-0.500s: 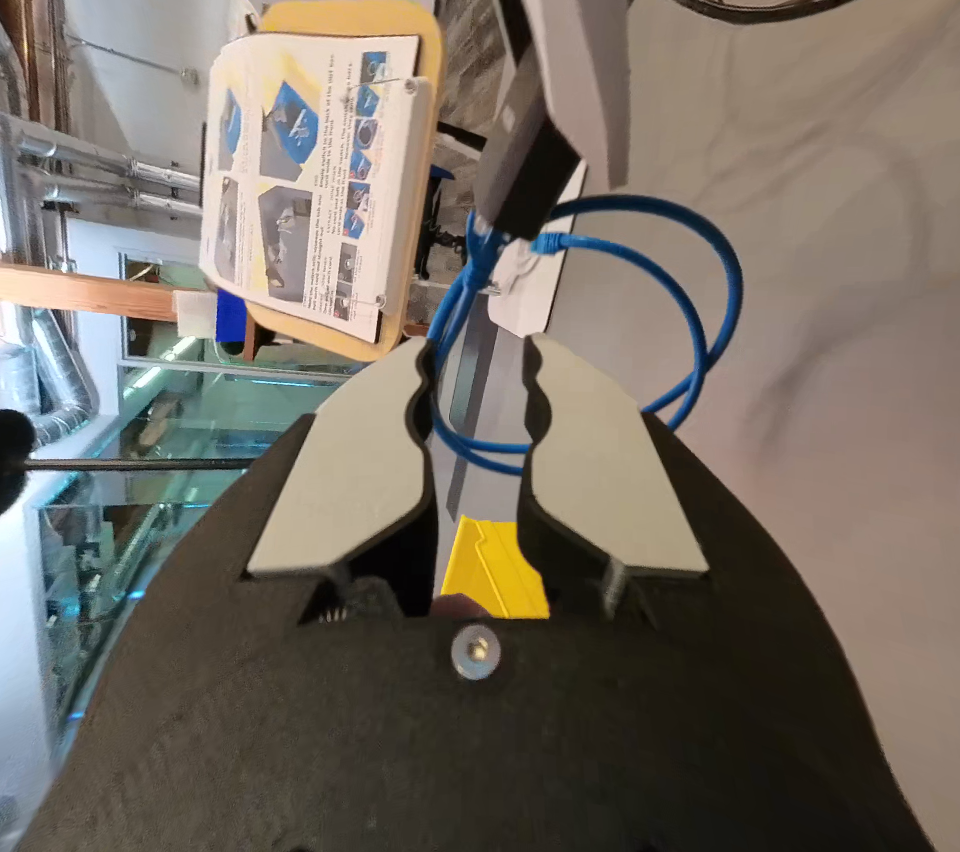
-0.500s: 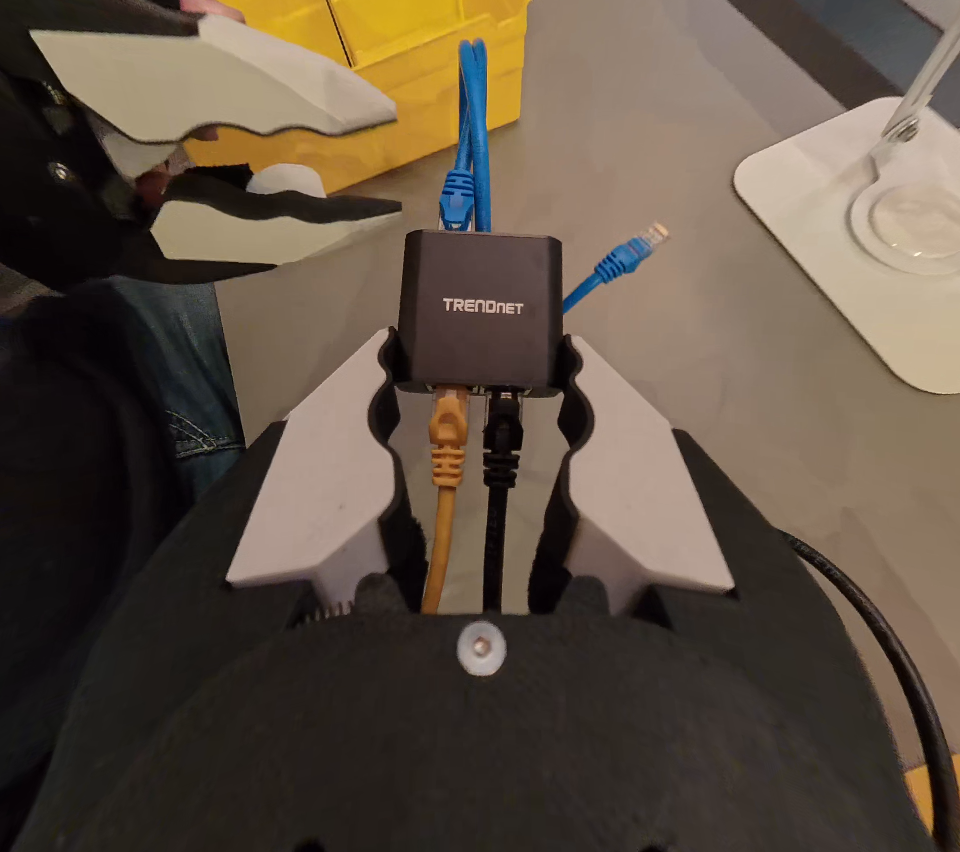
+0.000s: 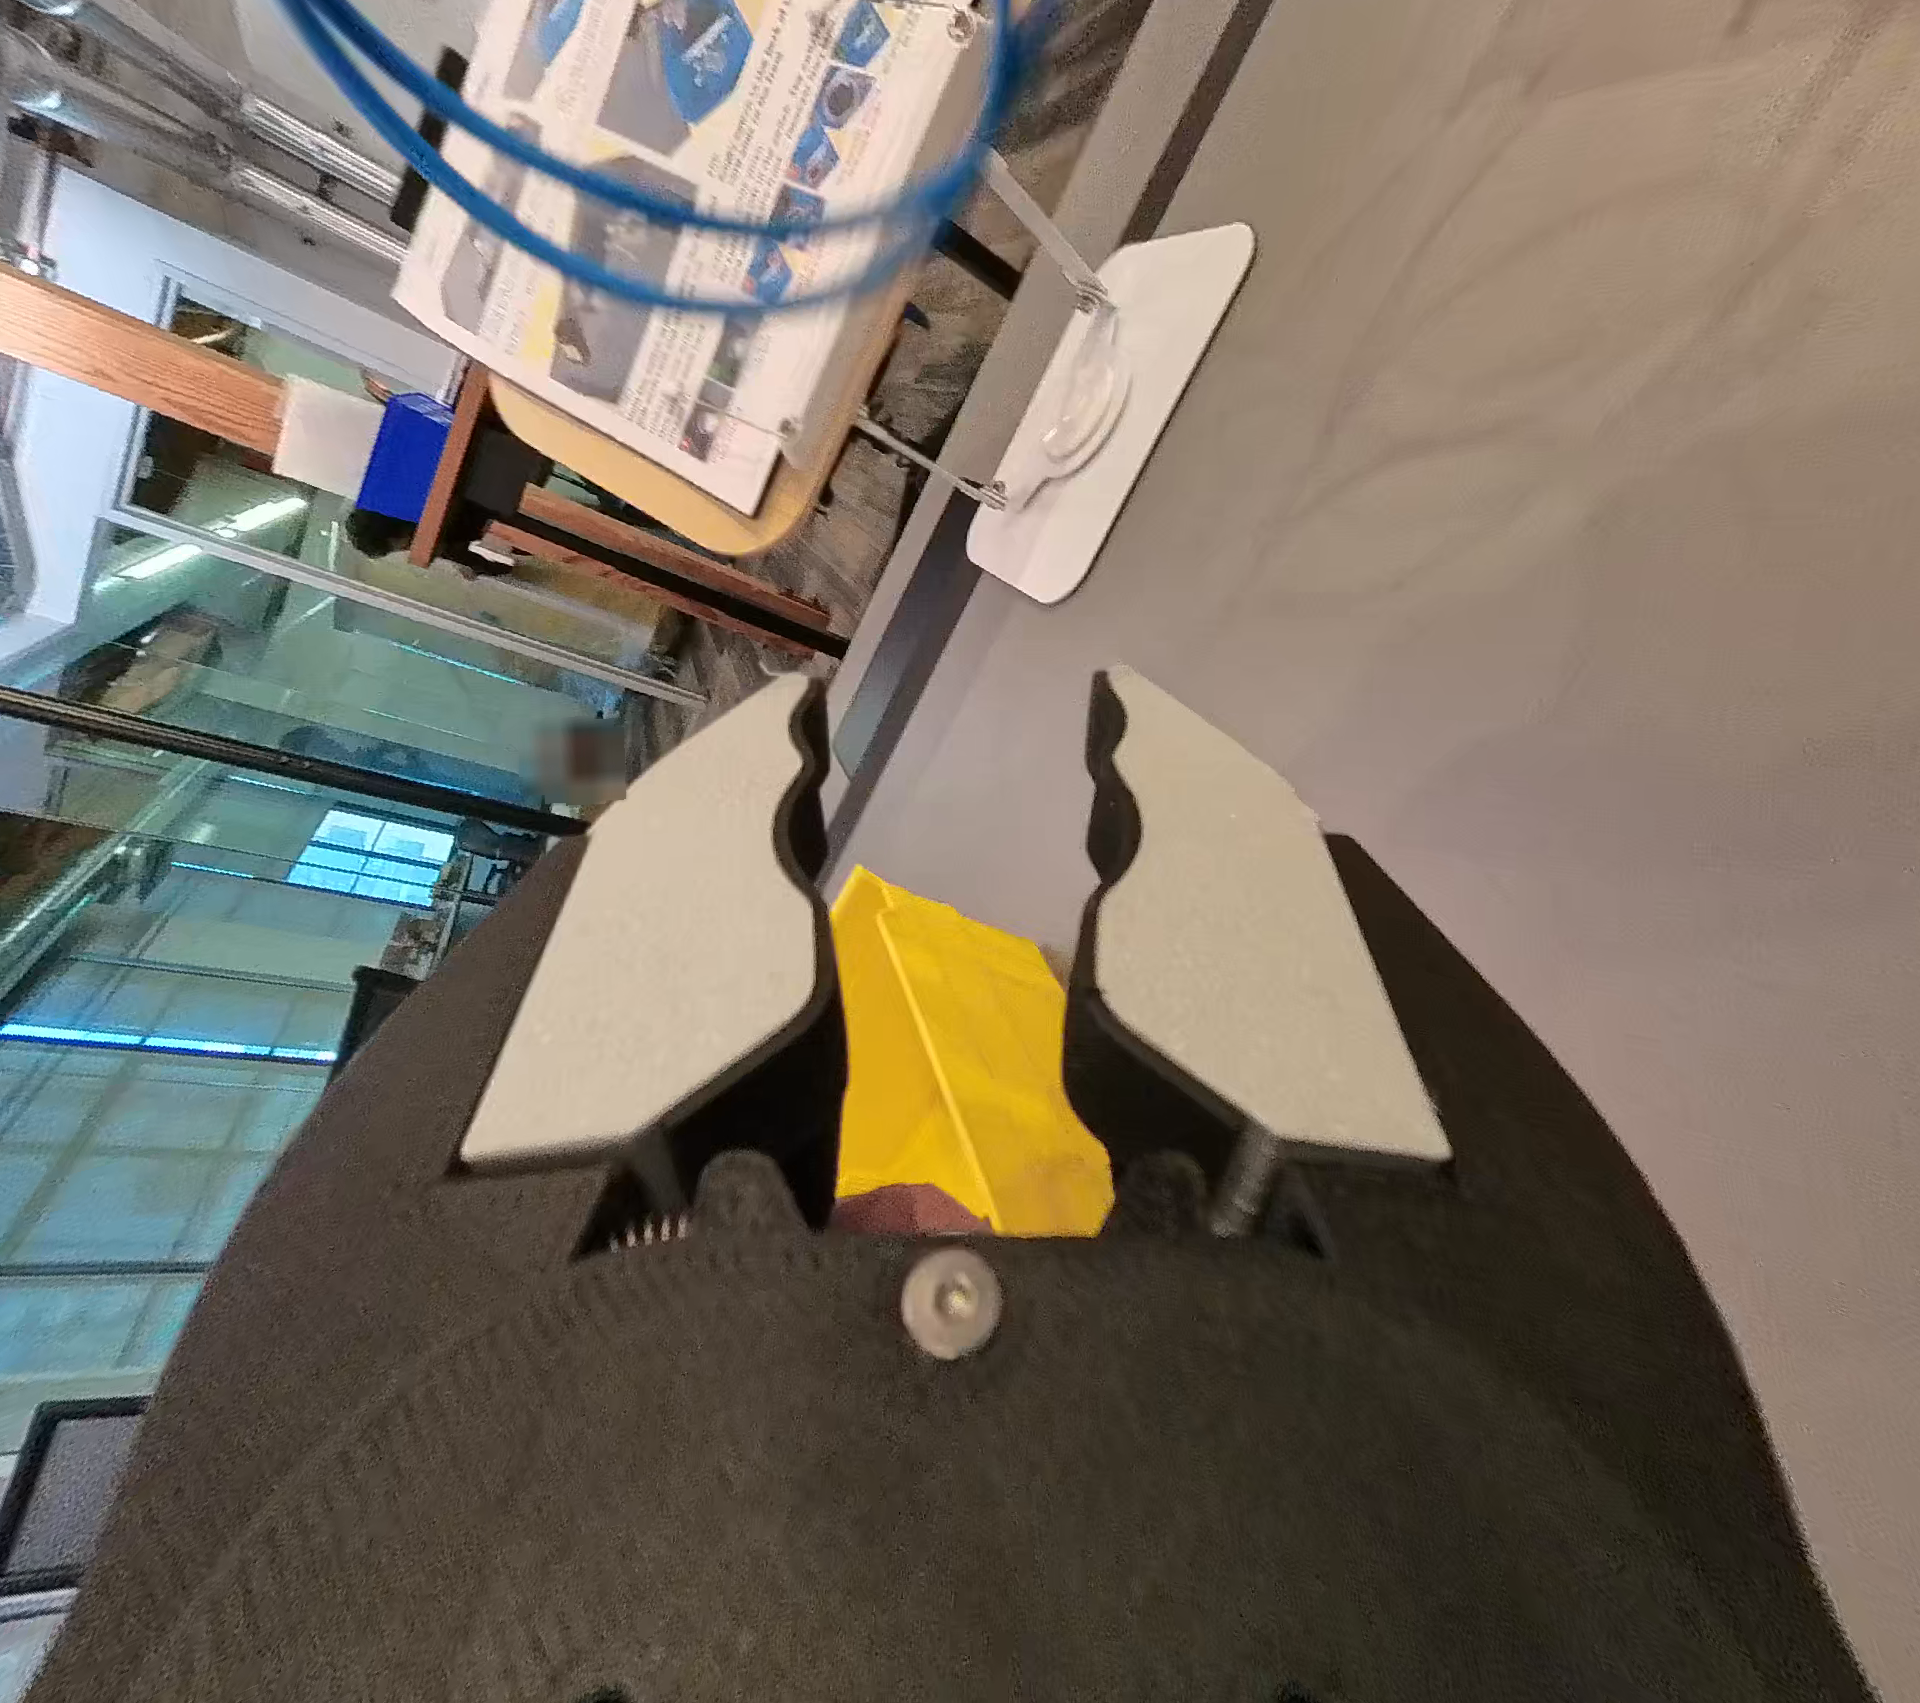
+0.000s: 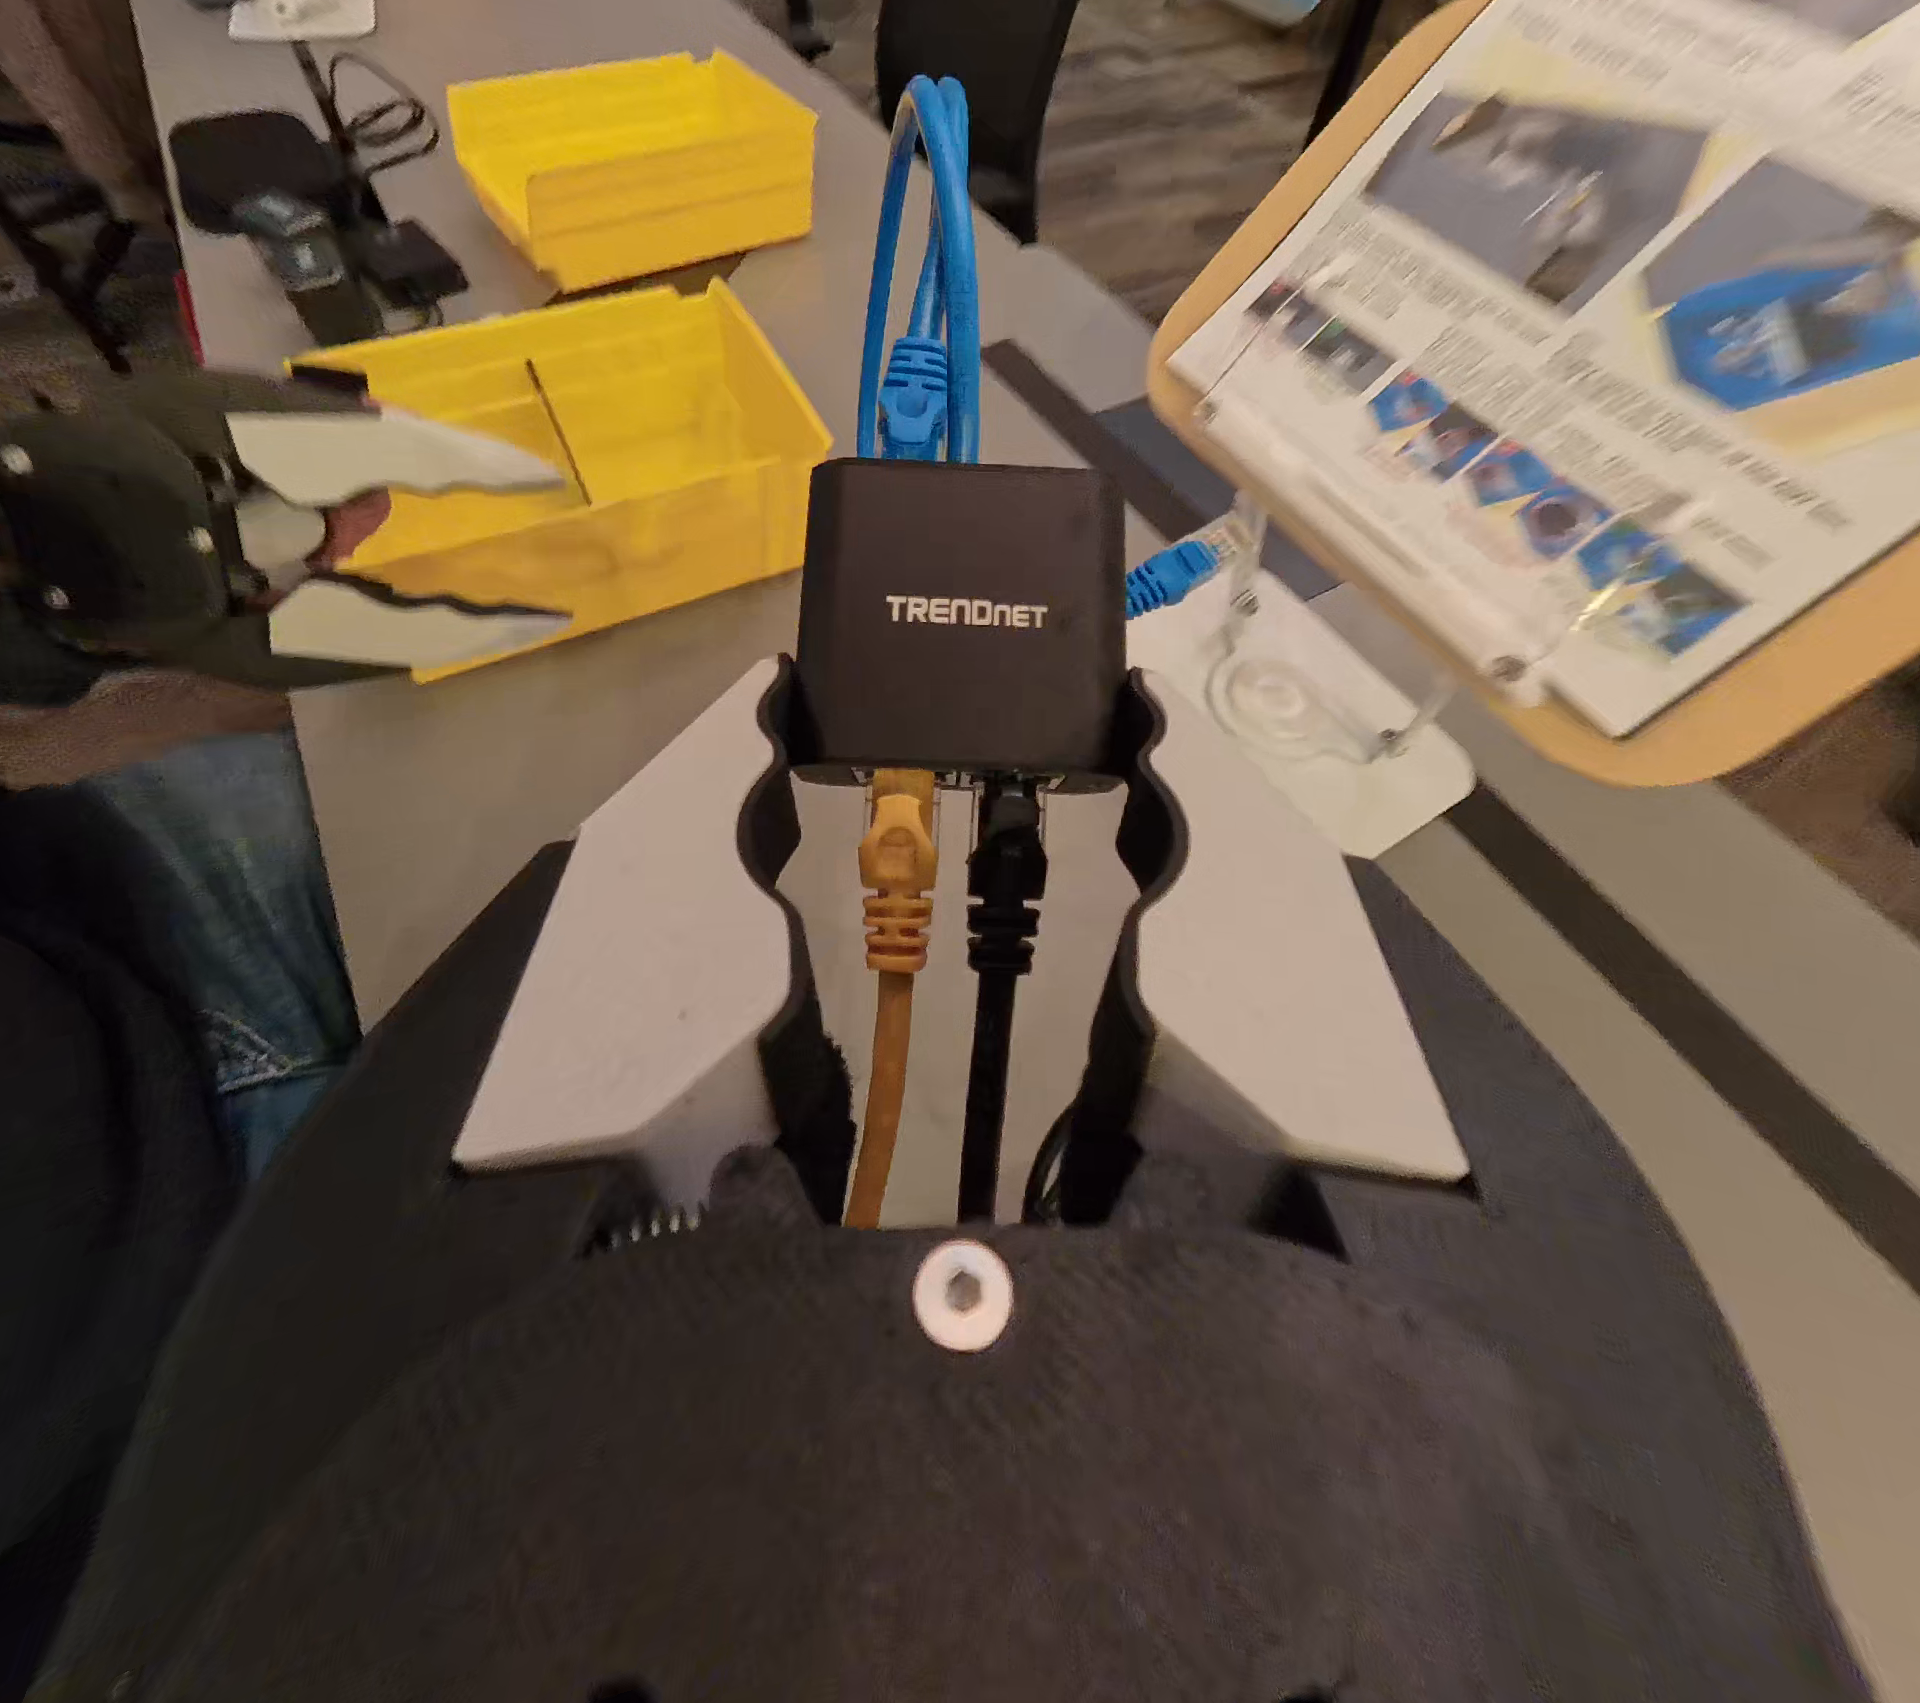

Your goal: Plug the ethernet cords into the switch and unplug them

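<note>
My right gripper [image 4: 961,697] is shut on a small black switch [image 4: 961,604] and holds it above the grey table [image 4: 499,760]. An orange cord [image 4: 896,884] and a black cord [image 4: 1003,884] are plugged into its near side. A blue cord [image 4: 920,282] loops up from its far side with one plug [image 4: 914,396] at the switch and the other plug [image 4: 1174,573] hanging free on the right. My left gripper [image 4: 561,541] is open and empty, to the left of the switch. In the left wrist view my left gripper [image 3: 956,718] is open, and the blue cord [image 3: 665,230] loops above it.
Two yellow bins [image 4: 623,448] [image 4: 634,167] stand on the table at the left. A document stand with a printed sheet [image 4: 1621,365] on a white base [image 4: 1340,760] is at the right. The stand [image 3: 727,178] also shows in the left wrist view. A person's legs are at the table edge.
My right gripper has lifted the switch and tilted up, so the far room shows. My left gripper has opened wider and drawn away to the left of the switch.
</note>
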A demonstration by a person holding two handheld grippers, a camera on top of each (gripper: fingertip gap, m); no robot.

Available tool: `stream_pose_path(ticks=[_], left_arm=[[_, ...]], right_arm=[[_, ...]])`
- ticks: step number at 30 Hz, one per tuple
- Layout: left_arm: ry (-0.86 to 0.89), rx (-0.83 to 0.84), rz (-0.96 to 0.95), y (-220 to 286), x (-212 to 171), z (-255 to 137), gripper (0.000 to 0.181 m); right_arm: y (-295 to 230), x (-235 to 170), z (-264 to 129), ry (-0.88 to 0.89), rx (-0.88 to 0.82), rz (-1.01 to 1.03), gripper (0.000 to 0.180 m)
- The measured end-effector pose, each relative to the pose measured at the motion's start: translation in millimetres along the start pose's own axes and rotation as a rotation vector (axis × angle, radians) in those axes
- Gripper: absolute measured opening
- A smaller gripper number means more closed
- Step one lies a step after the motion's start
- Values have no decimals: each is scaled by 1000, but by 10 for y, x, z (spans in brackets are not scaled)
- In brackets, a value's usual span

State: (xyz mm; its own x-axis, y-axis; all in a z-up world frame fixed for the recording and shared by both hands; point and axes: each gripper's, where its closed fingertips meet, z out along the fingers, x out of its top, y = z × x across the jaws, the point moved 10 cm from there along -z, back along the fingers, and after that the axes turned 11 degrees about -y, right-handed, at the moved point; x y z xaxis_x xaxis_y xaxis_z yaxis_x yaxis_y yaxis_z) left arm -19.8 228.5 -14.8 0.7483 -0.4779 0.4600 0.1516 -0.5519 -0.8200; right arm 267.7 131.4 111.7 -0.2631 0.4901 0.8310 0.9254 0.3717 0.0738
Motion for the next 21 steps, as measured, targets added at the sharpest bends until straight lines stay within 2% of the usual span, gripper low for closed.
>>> stream_pose_path(ticks=[14,18,21], left_arm=[[-29,-123,29,297,-85,196,48],[-34,-125,58,357,-77,213,47],[-41,-146,65,401,-91,240,48]], right_arm=[[629,418,-1255,236,-309,31,60],[868,325,-1501,292,-425,66,60],[1072,70,-1551,351,-471,115,60]])
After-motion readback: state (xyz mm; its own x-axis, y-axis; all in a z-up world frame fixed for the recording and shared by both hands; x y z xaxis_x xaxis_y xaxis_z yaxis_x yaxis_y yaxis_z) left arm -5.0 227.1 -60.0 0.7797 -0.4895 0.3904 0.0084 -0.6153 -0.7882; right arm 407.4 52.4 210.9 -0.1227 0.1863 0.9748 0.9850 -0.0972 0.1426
